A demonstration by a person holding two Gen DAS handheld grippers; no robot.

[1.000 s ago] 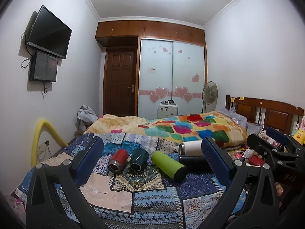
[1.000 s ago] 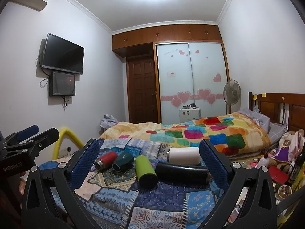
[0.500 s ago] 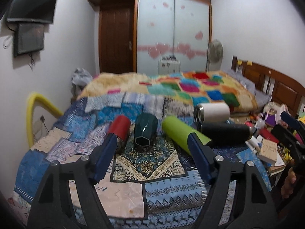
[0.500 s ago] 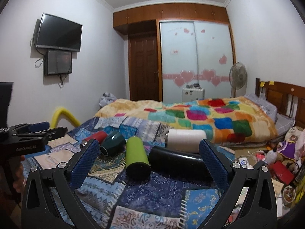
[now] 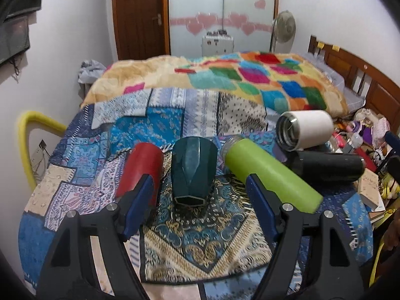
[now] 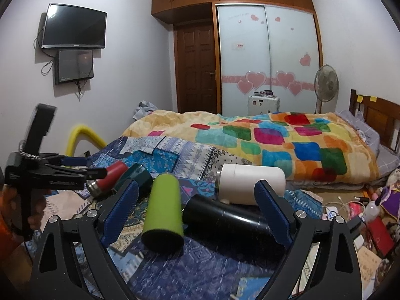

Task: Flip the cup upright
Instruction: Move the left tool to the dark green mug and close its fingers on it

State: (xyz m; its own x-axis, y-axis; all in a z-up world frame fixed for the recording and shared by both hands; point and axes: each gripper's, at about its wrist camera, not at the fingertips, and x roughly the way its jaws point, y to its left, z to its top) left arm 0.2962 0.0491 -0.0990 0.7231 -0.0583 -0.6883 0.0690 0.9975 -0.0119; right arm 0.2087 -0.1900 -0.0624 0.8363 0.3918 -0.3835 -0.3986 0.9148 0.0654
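Green, faceted and dark, the teal cup [image 5: 193, 172] lies on its side on the patterned quilt [image 5: 205, 235], its hexagonal base turned toward the left gripper [image 5: 200, 208] and its mouth pointing away toward the far bed; it sits between the red tumbler [image 5: 141, 171] on one side and the lime-green bottle [image 5: 268, 175] on the other, both also lying down. Further along the row a black flask [image 5: 325, 168] lies flat with a white tumbler [image 5: 305, 128] resting against it. Nothing is upright yet, so by my reading the task has not really begun: five vessels are on their sides and none is held. The left gripper's jaws stand wide apart with nothing between them, lined up on the teal cup and near its base but not touching it, which suggests this cup is the first target. From the right wrist view, the right gripper [image 6: 197, 213] is likewise spread open and empty, hovering low over the lime-green bottle [image 6: 163, 210] and black flask [image 6: 225, 221], with the white tumbler [image 6: 250, 183] just behind. What remains, as I judge it, is the whole job: closing on a cup's body, lifting, rotating it mouth-up, and setting it down steadily on soft, uneven bedding where it could easily tip
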